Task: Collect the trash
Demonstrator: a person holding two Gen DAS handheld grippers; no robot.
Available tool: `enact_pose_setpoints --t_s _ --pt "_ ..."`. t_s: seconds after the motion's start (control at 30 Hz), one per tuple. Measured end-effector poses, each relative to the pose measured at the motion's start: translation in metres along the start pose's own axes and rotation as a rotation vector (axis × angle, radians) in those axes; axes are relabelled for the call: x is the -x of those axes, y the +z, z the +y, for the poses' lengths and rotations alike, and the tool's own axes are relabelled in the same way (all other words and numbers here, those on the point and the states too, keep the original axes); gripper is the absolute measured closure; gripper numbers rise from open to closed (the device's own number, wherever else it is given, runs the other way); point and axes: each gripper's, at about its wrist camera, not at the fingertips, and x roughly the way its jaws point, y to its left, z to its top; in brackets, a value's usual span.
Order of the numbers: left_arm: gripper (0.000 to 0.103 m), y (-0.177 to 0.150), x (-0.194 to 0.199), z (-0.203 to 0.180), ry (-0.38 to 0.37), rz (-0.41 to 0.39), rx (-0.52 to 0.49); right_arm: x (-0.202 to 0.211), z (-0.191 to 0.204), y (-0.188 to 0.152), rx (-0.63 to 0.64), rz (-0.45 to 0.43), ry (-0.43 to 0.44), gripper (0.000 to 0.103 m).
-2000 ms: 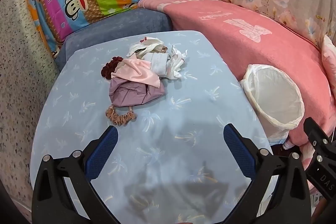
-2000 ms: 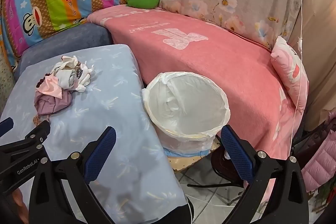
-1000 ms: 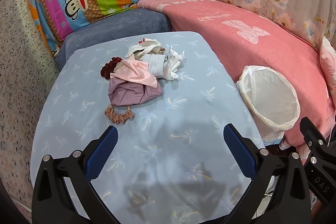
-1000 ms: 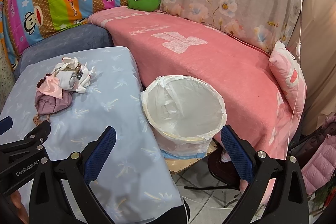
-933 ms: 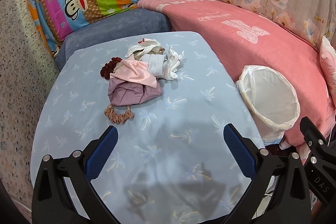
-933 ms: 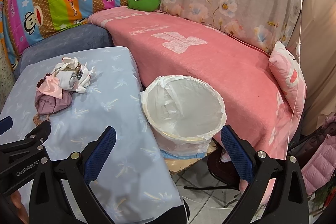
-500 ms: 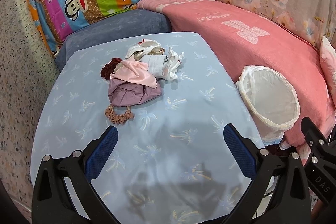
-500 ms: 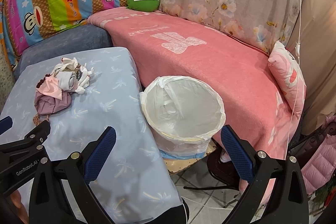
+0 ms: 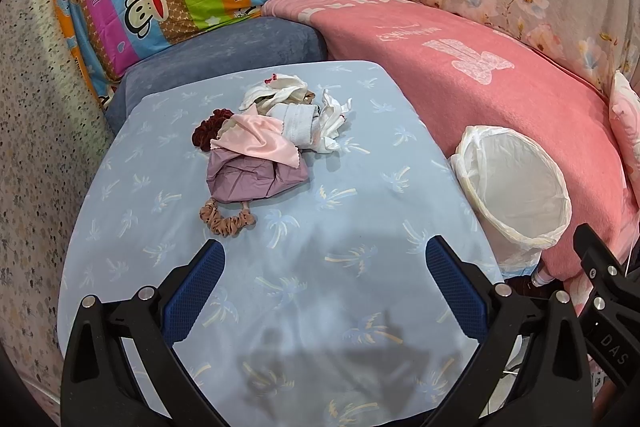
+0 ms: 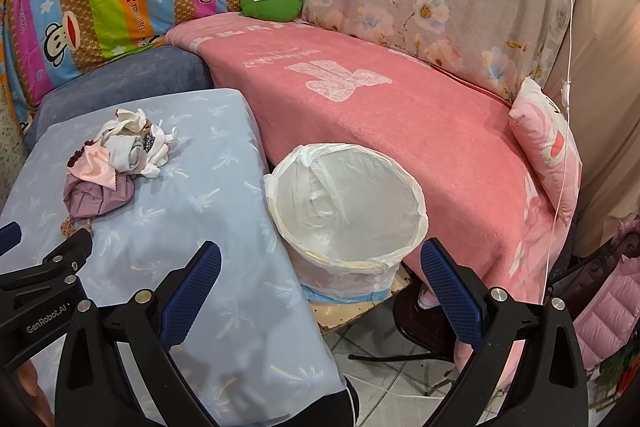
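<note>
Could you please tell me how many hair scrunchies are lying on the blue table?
2. A tan scrunchie lies at the near edge of the pile, beside the purple cloth; a dark red scrunchie sits at the pile's far left. Others may be buried underneath.

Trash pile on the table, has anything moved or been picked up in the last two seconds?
Nothing taken hold of. The left gripper drew back slightly, so the lined trash bin sits a little lower left in its view; the right gripper's view barely shifted. Both grippers stayed open and empty, and the pile of scraps lies unmoved on the table.
</note>
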Motion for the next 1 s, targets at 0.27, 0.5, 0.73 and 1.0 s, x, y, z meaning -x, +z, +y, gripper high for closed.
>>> enact_pose_setpoints --t_s 0.27,0.5,0.73,1.0 --pt "0.007 0.0003 -0.0005 0.0006 0.000 0.000 0.000 -0.0011 -0.0019 -0.0006 -0.003 0.002 -0.002 0.006" --pt "0.007 0.0003 -0.0007 0.0006 0.000 0.000 0.001 -0.0024 -0.0030 -0.0015 -0.003 0.003 -0.003 0.006" --pt "0.007 0.0001 -0.0005 0.0004 0.000 0.001 0.001 -0.0025 -0.0028 -0.0015 -0.001 0.003 -0.005 0.006" --pt "0.007 0.0001 -0.0002 0.0007 -0.001 0.000 0.002 -0.0034 -0.0043 -0.0027 -0.001 0.003 -0.005 0.006"
